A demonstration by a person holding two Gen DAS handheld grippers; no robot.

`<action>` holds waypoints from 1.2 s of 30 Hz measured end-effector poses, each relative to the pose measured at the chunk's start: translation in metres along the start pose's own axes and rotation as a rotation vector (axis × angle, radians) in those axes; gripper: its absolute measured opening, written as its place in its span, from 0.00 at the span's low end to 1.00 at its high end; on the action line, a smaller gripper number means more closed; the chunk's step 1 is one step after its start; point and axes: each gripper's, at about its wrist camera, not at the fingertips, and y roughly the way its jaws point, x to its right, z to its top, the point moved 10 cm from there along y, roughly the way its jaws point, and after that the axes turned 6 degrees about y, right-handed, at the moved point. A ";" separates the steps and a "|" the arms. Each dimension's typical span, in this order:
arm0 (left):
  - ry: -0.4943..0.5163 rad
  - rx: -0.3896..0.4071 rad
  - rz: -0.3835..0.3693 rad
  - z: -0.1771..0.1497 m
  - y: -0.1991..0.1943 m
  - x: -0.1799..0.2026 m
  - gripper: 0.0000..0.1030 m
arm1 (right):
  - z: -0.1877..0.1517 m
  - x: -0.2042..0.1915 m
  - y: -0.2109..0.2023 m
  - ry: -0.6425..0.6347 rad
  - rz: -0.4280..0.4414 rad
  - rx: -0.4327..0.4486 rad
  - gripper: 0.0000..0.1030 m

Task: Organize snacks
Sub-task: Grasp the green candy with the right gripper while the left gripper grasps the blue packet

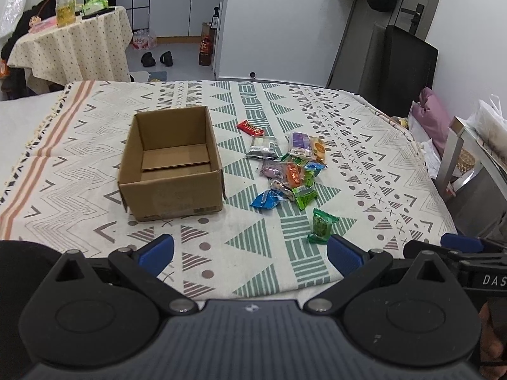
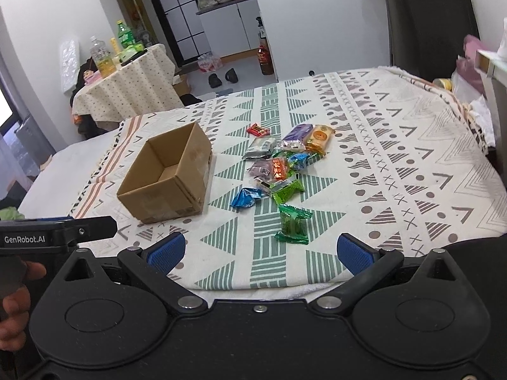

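An open, empty cardboard box [image 1: 172, 164] [image 2: 168, 177] stands on the patterned tablecloth [image 1: 364, 158]. To its right lies a loose pile of several wrapped snacks [image 1: 290, 164] [image 2: 282, 161]: a red one [image 1: 250, 127], a blue one [image 1: 266, 199], green, orange and purple ones. One green packet [image 1: 321, 226] [image 2: 293, 224] lies apart, nearest me. My left gripper [image 1: 250, 253] is open near the table's front edge, empty. My right gripper [image 2: 261, 250] is open too, with the green packet just beyond its fingers.
A small round table [image 1: 73, 44] with bottles stands at the back left. A dark chair [image 1: 405, 63] is behind the table at the right, bags and a metal frame [image 1: 456, 152] at the right edge. Shoes [image 1: 157, 58] lie on the floor.
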 end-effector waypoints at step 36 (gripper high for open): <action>0.044 -0.174 -0.077 0.034 0.166 0.026 0.58 | -0.004 0.060 0.156 0.296 0.046 -0.192 0.53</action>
